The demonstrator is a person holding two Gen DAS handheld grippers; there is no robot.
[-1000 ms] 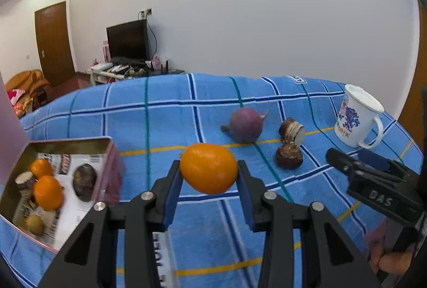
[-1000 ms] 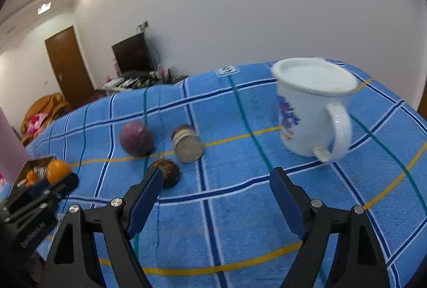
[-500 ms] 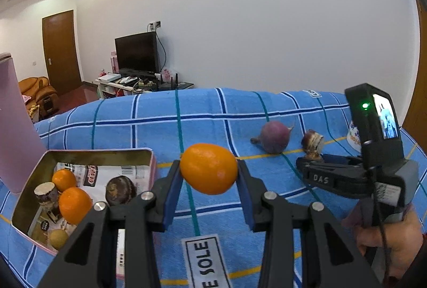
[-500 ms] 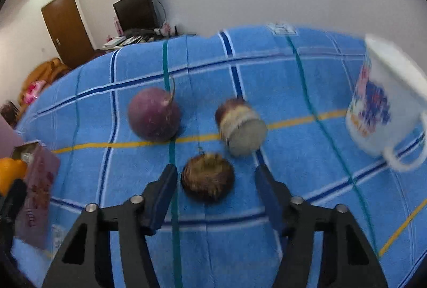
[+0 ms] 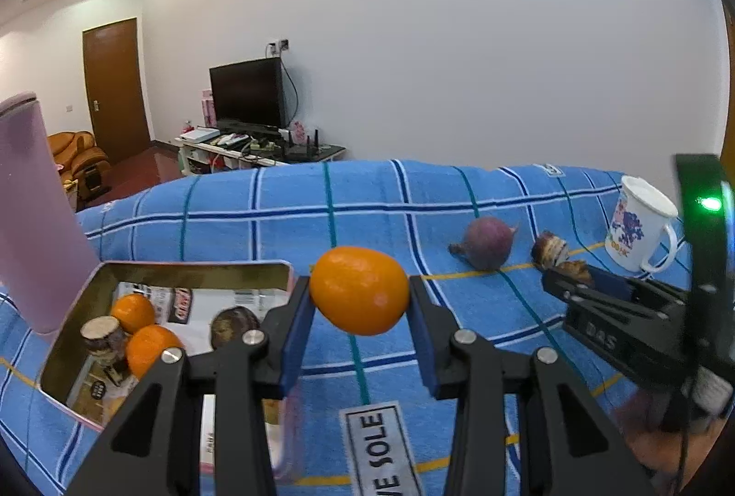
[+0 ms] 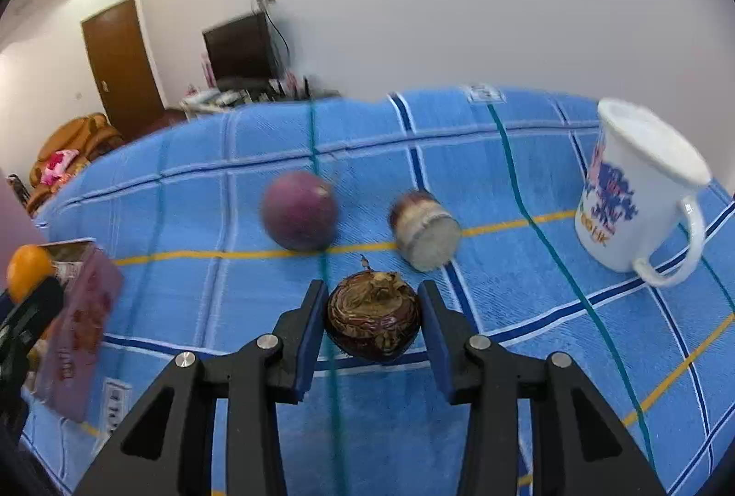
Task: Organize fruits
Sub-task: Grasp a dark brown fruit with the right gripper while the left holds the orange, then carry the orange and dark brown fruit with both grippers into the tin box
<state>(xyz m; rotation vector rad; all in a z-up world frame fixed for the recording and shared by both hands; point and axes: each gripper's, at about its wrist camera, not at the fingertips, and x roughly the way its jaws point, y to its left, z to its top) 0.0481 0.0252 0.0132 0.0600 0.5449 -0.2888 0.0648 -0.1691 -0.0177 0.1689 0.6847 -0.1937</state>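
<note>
My left gripper (image 5: 358, 314) is shut on an orange (image 5: 359, 296), held in the air just right of an open tin box (image 5: 193, 268). The tin holds two oranges (image 5: 149, 349) and two brown fruits (image 5: 234, 323). My right gripper (image 6: 373, 314) has its jaws closing on a dark brown round fruit (image 6: 373, 323) that sits on the blue checked cloth (image 6: 528, 349); both pads touch its sides. A purple round fruit (image 6: 298, 215) and a cut brown-and-white piece (image 6: 425, 236) lie just beyond it.
A white mug (image 6: 638, 192) with a blue print stands to the right on the cloth. The tin's pink lid (image 5: 32, 211) stands upright at the far left. Beyond the cloth's far edge are a TV stand, a door and an armchair.
The right gripper swung left from the mug to the dark brown fruit and its wide jaws closed around it. The left gripper carried the orange closer to the tin.
</note>
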